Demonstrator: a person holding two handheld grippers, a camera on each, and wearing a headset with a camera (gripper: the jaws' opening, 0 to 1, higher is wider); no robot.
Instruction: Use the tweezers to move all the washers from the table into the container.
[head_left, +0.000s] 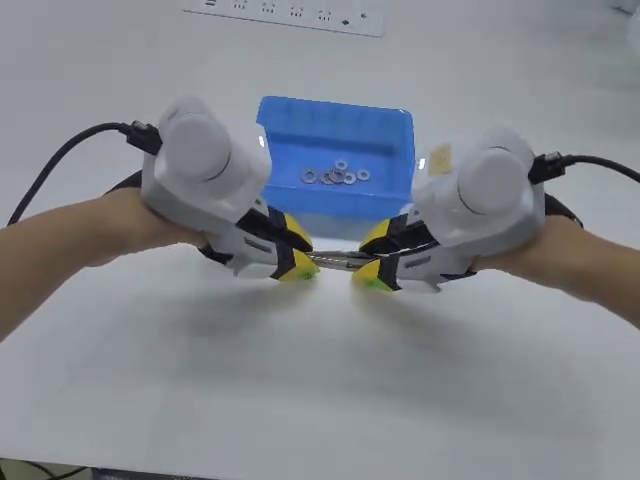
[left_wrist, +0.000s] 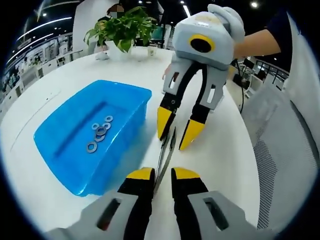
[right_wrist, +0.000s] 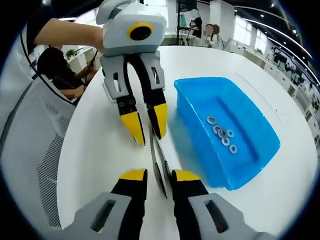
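Metal tweezers (head_left: 335, 260) lie level between my two grippers, which face each other tip to tip just above the white table. My left gripper (head_left: 300, 262) (left_wrist: 163, 175) is shut on one end of the tweezers (left_wrist: 164, 157). My right gripper (head_left: 368, 268) (right_wrist: 159, 176) straddles the other end of the tweezers (right_wrist: 156, 160), with its jaws slightly apart. Behind them stands the blue container (head_left: 335, 110) (left_wrist: 75, 170) (right_wrist: 250, 165). Several washers (head_left: 335, 175) (left_wrist: 100, 132) (right_wrist: 222, 135) lie clustered on its floor.
A white power strip (head_left: 290, 12) lies at the table's far edge. A potted plant (left_wrist: 122, 30) stands on the table beyond the container. A mesh chair (left_wrist: 280, 150) (right_wrist: 30, 150) is at the table's near side. Black cables (head_left: 60, 160) trail from both grippers.
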